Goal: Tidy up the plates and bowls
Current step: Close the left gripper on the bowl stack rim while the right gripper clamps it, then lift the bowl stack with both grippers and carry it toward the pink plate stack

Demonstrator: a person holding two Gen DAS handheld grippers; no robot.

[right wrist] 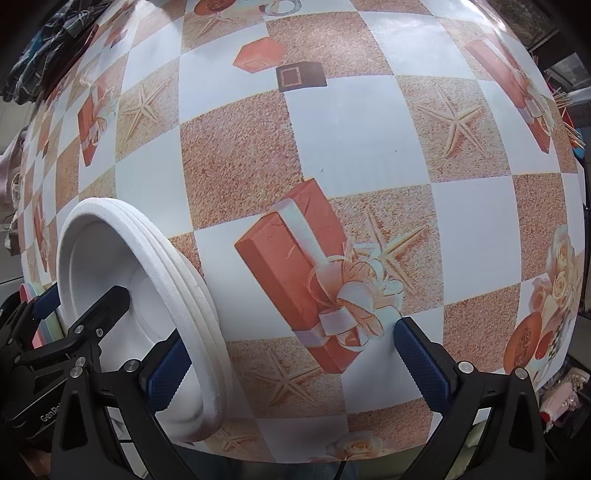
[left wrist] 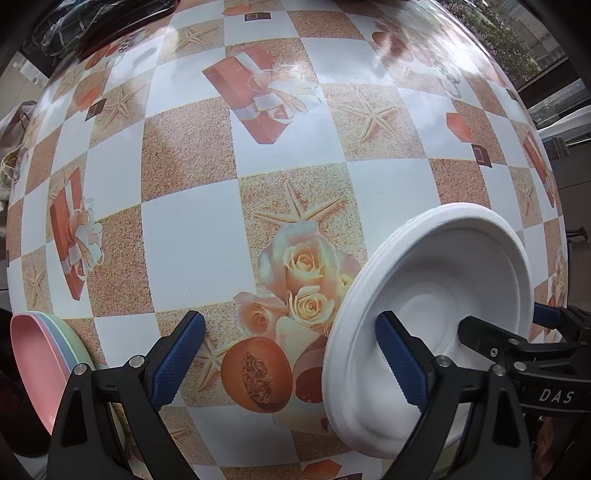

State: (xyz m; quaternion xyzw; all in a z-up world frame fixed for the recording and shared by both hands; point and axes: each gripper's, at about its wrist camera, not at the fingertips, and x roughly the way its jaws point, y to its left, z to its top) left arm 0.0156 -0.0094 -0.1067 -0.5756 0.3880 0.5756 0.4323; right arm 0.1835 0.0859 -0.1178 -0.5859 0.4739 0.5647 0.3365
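A stack of white foam plates (left wrist: 436,280) lies on the patterned tablecloth, at the right of the left wrist view and the left of the right wrist view (right wrist: 110,266). My left gripper (left wrist: 288,317) hangs open over its near rim, one blue pad over the plate's hollow, the other over bare cloth. My right gripper (right wrist: 291,332) is open too, its left finger inside the plates' rim and its right finger far off over the cloth. Neither gripper's pads press on the plates. Each gripper also shows in the other's view.
A stack of pink, blue and green plates (left wrist: 40,354) sits at the table's edge, left of my left gripper. The checked tablecloth (left wrist: 184,240) runs on far ahead. Dark clothing (left wrist: 74,26) lies beyond the far left edge, and wooden sticks (right wrist: 569,110) stand off to the right.
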